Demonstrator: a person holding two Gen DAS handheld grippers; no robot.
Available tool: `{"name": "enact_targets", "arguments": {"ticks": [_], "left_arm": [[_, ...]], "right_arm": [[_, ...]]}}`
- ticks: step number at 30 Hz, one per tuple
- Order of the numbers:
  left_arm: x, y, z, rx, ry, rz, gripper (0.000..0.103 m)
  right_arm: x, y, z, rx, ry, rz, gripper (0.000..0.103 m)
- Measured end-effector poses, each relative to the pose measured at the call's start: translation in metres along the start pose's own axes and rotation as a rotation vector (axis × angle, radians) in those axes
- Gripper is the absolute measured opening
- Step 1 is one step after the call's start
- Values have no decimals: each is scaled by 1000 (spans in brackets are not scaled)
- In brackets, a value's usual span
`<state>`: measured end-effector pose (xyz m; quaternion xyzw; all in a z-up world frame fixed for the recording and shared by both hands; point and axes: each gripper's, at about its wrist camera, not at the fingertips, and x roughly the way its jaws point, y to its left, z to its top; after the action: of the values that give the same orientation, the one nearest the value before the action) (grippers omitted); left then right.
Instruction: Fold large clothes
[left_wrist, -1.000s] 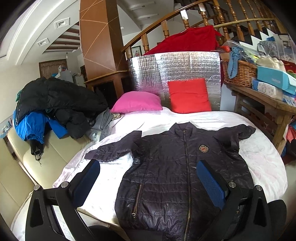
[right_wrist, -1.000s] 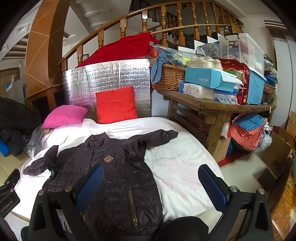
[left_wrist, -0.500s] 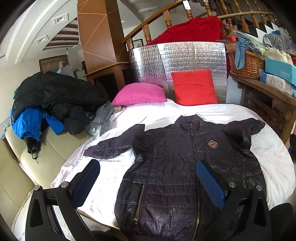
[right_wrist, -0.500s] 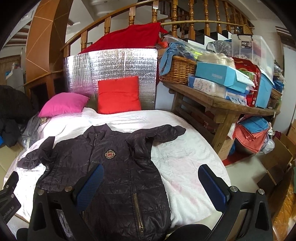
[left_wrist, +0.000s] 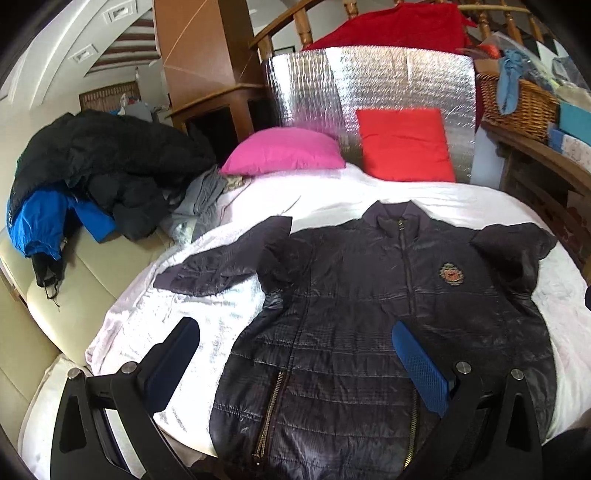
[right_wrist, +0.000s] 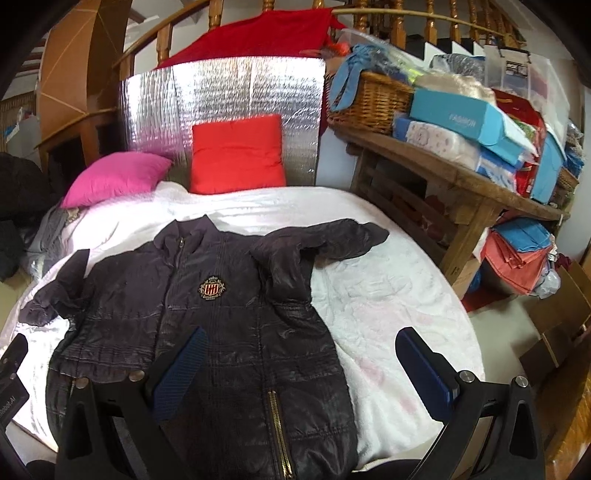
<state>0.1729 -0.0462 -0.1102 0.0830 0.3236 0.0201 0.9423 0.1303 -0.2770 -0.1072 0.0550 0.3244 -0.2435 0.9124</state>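
Observation:
A dark quilted jacket (left_wrist: 369, 314) lies face up and zipped on a white bed cover (left_wrist: 221, 302), collar away from me, both sleeves spread out. It also shows in the right wrist view (right_wrist: 229, 314), with a crest badge (right_wrist: 211, 287) on the chest. My left gripper (left_wrist: 295, 354) is open and empty, above the jacket's lower left part. My right gripper (right_wrist: 299, 362) is open and empty, above the jacket's lower right edge.
A pink pillow (left_wrist: 284, 151) and a red pillow (left_wrist: 404, 144) lean on a silver foil panel (left_wrist: 369, 81) at the bed's head. A pile of dark and blue coats (left_wrist: 85, 177) lies on a sofa at left. A loaded wooden bench (right_wrist: 443, 155) stands at right.
Both grippers have moved forward and tilted down toward the jacket, which now fills more of each view. Both stay open. The jacket has not moved.

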Motion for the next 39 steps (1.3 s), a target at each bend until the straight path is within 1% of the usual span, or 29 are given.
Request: {"name": "enact_targets", "arguments": {"ticks": [8, 17, 31, 33, 35, 37, 38, 39], "left_arm": [[46, -3, 0, -16, 69, -9, 103], [83, -8, 1, -20, 110, -23, 103], [109, -11, 1, -21, 136, -22, 103], [116, -15, 4, -9, 149, -29, 103], [129, -20, 11, 2, 174, -55, 103], [147, -27, 18, 14, 217, -71, 103], [158, -31, 23, 15, 241, -80, 103], [166, -34, 25, 17, 252, -89, 103]], "right_arm": [[45, 24, 3, -35, 53, 2, 103], [84, 43, 3, -54, 96, 1, 103], [114, 57, 8, -72, 115, 7, 103], [120, 54, 15, -70, 103, 9, 103], [129, 44, 26, -41, 100, 41, 103], [144, 15, 45, 59, 84, 120, 103], [150, 3, 52, 96, 79, 138, 103], [160, -18, 63, 160, 69, 168, 103]]}}
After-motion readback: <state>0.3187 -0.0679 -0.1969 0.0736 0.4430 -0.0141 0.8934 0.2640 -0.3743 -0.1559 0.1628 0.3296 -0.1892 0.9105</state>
